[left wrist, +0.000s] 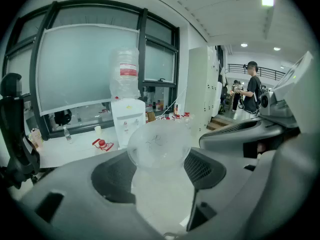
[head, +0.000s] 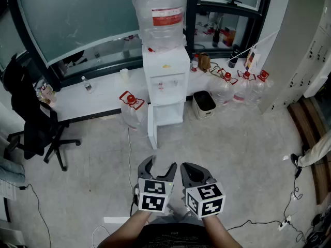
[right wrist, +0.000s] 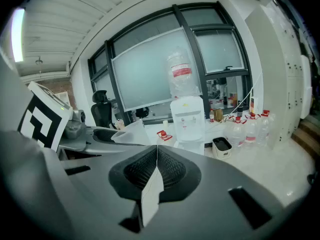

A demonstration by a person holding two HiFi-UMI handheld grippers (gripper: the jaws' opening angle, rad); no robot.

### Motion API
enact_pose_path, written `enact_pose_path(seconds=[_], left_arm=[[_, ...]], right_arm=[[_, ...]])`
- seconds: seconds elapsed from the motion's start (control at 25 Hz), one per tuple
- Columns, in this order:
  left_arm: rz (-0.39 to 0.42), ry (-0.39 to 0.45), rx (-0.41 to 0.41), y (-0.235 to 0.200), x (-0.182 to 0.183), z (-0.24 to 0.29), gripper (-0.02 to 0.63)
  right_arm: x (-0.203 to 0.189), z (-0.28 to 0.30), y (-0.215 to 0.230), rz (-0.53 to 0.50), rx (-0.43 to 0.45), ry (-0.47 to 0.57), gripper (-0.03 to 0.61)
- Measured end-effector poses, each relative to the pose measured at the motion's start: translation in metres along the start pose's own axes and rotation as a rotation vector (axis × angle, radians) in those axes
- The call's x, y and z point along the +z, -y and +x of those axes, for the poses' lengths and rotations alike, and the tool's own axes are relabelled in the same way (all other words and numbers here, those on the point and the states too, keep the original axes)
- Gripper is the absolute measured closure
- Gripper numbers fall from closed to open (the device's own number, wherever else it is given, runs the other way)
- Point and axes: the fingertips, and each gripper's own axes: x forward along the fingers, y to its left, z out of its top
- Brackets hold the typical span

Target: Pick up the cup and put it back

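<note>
**Head view:** the left gripper point(head: 159, 169) and right gripper point(head: 192, 170) sit side by side at bottom centre. Both are held over the grey floor point(head: 243, 149), marker cubes toward the camera. The left jaws stand wide apart, and whatever is btwn them is too clear to pick out from up here. The right jaws look drawn together. Ahead, against the window wall, is a white water dispenser point(head: 165, 87) w/ a big bottle point(head: 159, 14) on top. A bin point(head: 204, 103) sits just beside it on the right, w/ water jugs point(head: 243, 84) further right. A black office chair point(head: 31, 112) is at far left.

**Left gripper view:** a clear plastic cup point(left wrist: 159, 151) lies along the jaws btwn the two dark pads, one round end facing fwd toward the dispenser (rim or base, can't tell). Both pads press on its sides, so the jaws are wide but clamped on the cup, which is carried in the air, off the floor. The right gripper's body fills the right edge. A person point(left wrist: 251, 86) stands in the bg near white lockers point(left wrist: 202, 84).

**Right gripper view:** the two ribbed pads meet in a thin line w/ nothing btwn them, so these jaws are closed and empty. At left the left gripper shows w/ the cup poking out of it, just beside this gripper. The dispenser is straight ahead, well apart, w/ the bin and jugs to its right and the chair at left.
</note>
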Motion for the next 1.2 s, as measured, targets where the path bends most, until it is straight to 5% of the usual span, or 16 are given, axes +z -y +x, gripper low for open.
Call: enact_pose_path(seconds=[0.48, 1.2], left_arm=[[0.011, -0.023, -0.004, -0.003, 0.004, 0.021, 0.313], [-0.031, -0.061, 0.126, 0.011, 0.059, 0.129, 0.313]], right_arm=[[0.007, 0.013, 0.016, 0.030, 0.007, 0.002, 0.557], [0.061, 0.070, 0.127, -0.024, 0.162, -0.028, 0.557]])
